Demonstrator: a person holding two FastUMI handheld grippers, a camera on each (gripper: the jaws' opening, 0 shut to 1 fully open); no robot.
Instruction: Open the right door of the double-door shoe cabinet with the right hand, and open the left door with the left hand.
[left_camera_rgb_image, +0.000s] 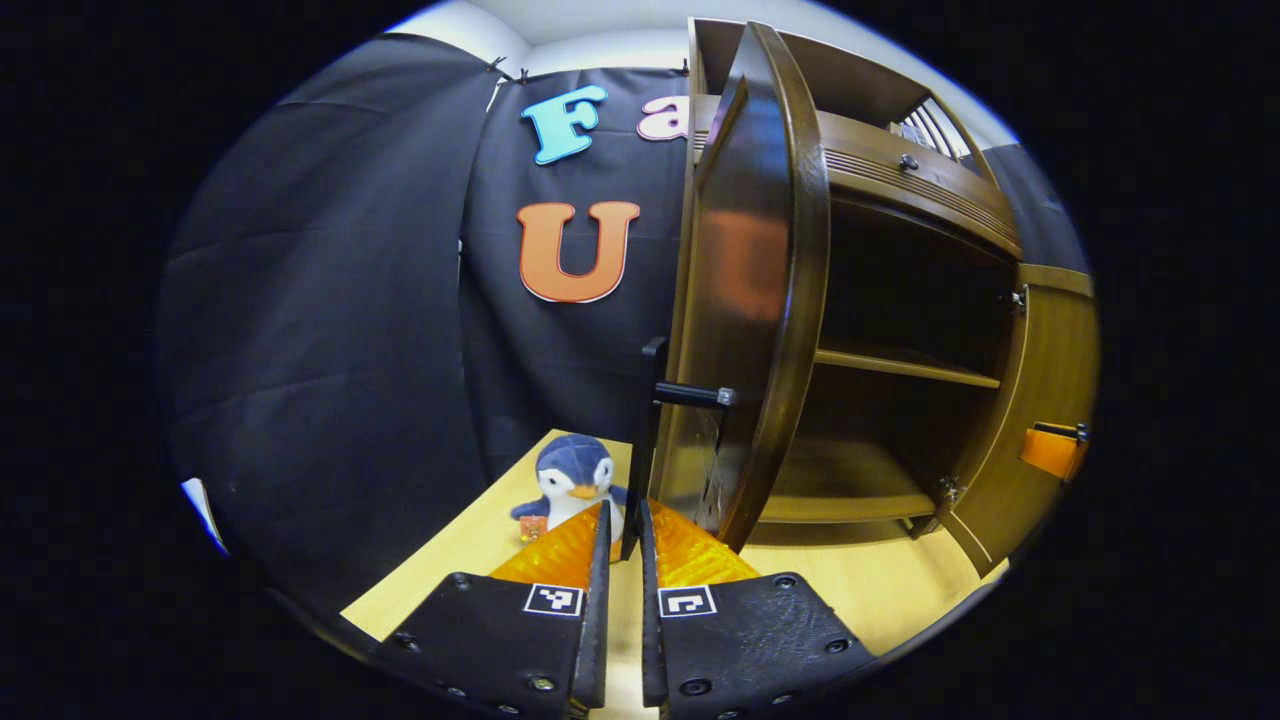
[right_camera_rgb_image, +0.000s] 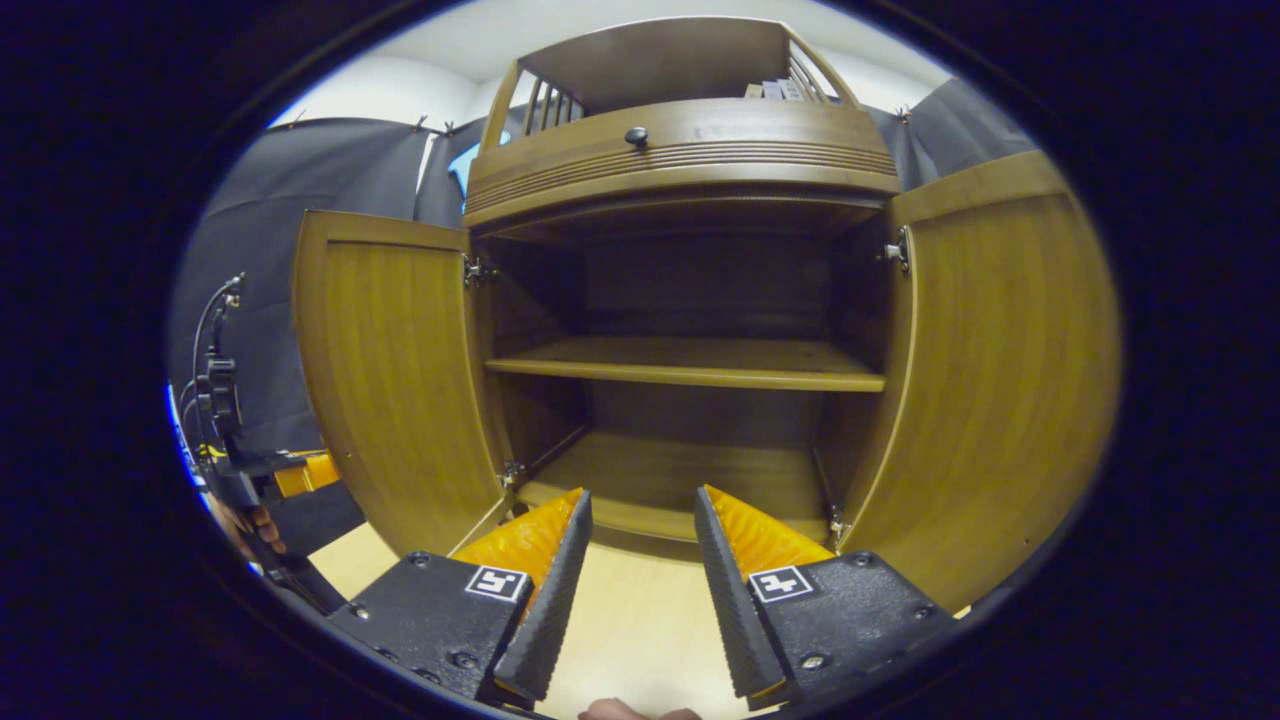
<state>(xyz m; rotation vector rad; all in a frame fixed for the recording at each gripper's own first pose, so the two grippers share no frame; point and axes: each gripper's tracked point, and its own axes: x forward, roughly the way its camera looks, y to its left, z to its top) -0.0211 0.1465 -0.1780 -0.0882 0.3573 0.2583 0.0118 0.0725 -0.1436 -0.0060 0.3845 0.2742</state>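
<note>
The brown shoe cabinet (right_camera_rgb_image: 690, 150) stands with both doors swung wide. In the left gripper view the left door (left_camera_rgb_image: 750, 280) is seen edge-on, and its black bar handle (left_camera_rgb_image: 650, 420) runs down between my fingers. My left gripper (left_camera_rgb_image: 622, 520) is shut on the handle's lower end. In the right gripper view the left door (right_camera_rgb_image: 390, 380) and right door (right_camera_rgb_image: 1000, 370) flank the bare inside shelf (right_camera_rgb_image: 690, 365). My right gripper (right_camera_rgb_image: 640, 500) is open in front of the cabinet's bottom edge, holding nothing. The left gripper (right_camera_rgb_image: 300, 475) and a hand (right_camera_rgb_image: 250, 525) appear beyond the left door.
A blue and white penguin plush (left_camera_rgb_image: 575, 480) sits on the light wooden surface (left_camera_rgb_image: 880, 590) just left of the open left door. A drawer with a round knob (right_camera_rgb_image: 636, 135) runs above the doors. The right door (left_camera_rgb_image: 1040, 380) stands open at the far right.
</note>
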